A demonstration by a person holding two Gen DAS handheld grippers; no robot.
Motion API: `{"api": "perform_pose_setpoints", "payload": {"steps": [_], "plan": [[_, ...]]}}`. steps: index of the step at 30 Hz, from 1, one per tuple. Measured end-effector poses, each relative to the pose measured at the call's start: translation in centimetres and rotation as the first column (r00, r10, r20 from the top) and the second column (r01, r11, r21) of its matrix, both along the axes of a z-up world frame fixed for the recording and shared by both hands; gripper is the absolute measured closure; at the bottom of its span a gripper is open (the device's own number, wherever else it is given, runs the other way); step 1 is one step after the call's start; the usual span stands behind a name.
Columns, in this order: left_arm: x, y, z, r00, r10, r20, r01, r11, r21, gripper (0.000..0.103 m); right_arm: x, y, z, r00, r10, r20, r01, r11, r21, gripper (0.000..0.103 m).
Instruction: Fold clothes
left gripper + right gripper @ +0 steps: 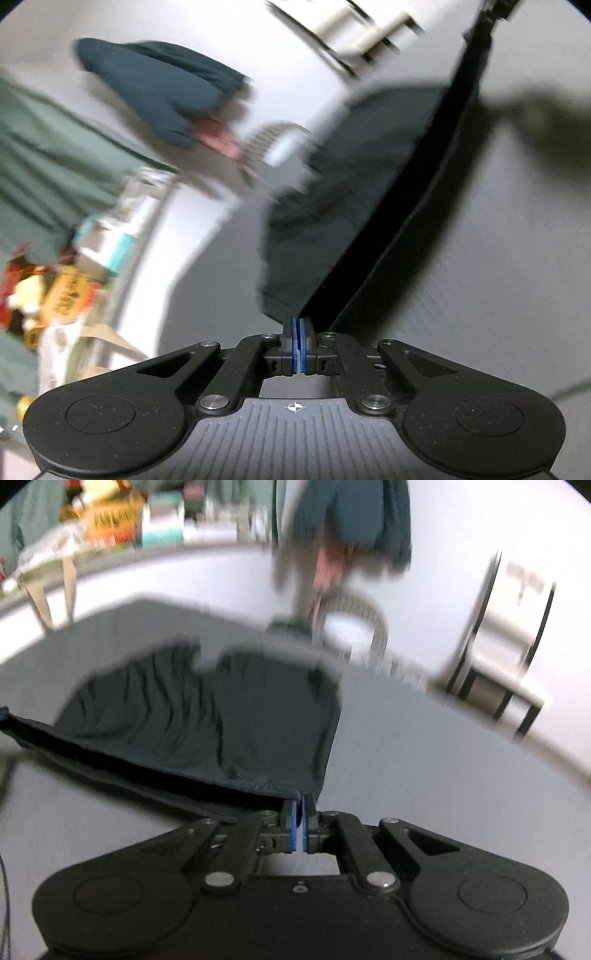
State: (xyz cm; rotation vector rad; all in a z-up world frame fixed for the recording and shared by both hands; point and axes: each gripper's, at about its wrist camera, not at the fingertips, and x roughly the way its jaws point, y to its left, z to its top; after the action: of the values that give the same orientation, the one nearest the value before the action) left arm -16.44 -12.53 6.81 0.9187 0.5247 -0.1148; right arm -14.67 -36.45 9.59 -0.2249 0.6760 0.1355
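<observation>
Although both views are smeared by motion blur, a dark garment (pixel 332 206) is seen stretched between the two grippers above a grey surface (pixel 498 258). At the left gripper (pixel 298 328) the blue pads (pixel 294 343) are pressed together on the garment's dark hem, so its jaws are closed on the cloth. At the right gripper (pixel 299 806) the pads (pixel 293 823) are likewise nearly shut, with a corner of the garment (pixel 207 716) pinched between them. Only part of the garment is lifted; its far portion is draped on the surface (pixel 443 775), and where exactly cloth meets surface is hard to make out.

From the left wrist, the hem is seen as a taut black band running up from the gripper to the frame's top edge, where it is cut off; a shadow beside the garment is cast on the surface. From the right wrist, the same hem runs away to the frame's left edge, and wrinkles in the fabric are shown that the other view hides.

Beyond the garment, a hanging teal cloth (pixel 354 513), a white chair (pixel 506 642) and blurred colourful clutter (pixel 110 517) are visible. What hangs beneath the teal cloth cannot be identified.
</observation>
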Motion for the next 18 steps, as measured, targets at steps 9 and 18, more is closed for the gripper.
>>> {"api": "perform_pose_setpoints", "payload": {"steps": [9, 18], "plan": [[-2.8, 0.8, 16.0, 0.96, -0.052, 0.274, 0.049, 0.999, 0.016, 0.1, -5.7, 1.1, 13.1, 0.953, 0.042, 0.299, -0.009, 0.994, -0.112, 0.101], [-4.9, 5.2, 29.6, 0.937, -0.034, 0.348, 0.144, 0.945, -0.293, 0.1, -9.6, 0.4, 26.1, 0.864, 0.073, 0.498, -0.001, 0.99, -0.143, 0.1]]}}
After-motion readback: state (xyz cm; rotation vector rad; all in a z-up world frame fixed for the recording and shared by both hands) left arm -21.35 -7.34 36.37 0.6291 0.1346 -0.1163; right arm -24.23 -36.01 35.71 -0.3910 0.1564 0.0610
